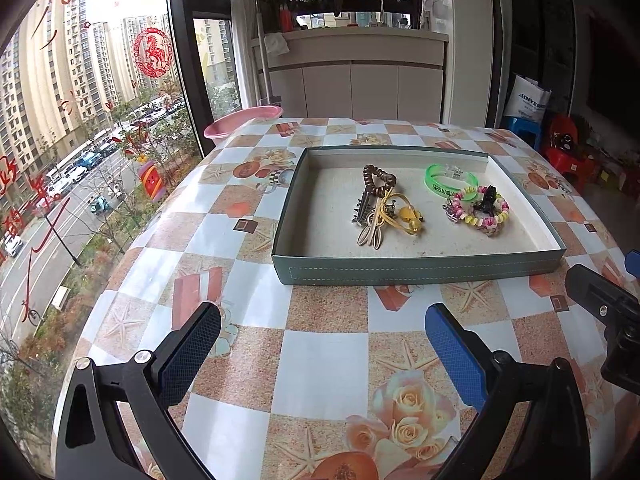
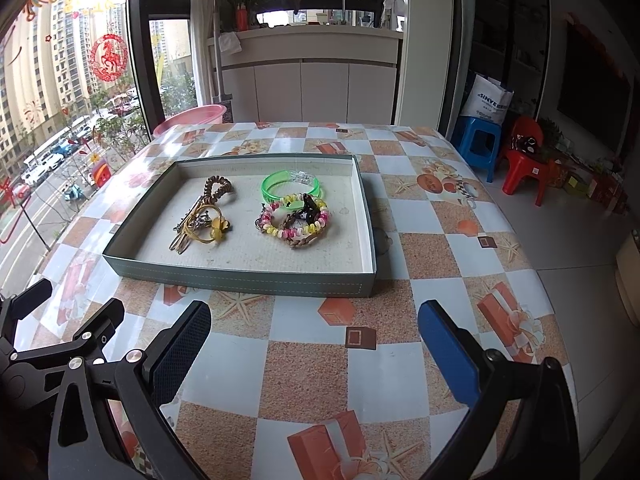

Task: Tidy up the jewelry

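A shallow grey-green box (image 1: 416, 269) (image 2: 240, 280) sits on the checked tablecloth and holds the jewelry. On its left lie a brown spiral hair tie (image 1: 378, 180) (image 2: 218, 188), metal hair clips (image 1: 366, 210) and a yellow flower tie (image 1: 408, 214) (image 2: 218, 226). On its right lie a green bangle (image 1: 450, 184) (image 2: 290, 186) and a pink-yellow beaded bracelet (image 1: 482, 210) (image 2: 294, 220) with a black clip on top. My left gripper (image 1: 322, 354) and right gripper (image 2: 314, 350) hover open and empty over the table, short of the box's near wall.
A pink basin (image 1: 244, 120) (image 2: 192, 118) sits beyond the table's far left corner by the window. Blue stool (image 2: 478, 142) and red chair (image 2: 524, 160) stand on the floor to the right. The right gripper's body (image 1: 608, 312) shows at the left view's right edge.
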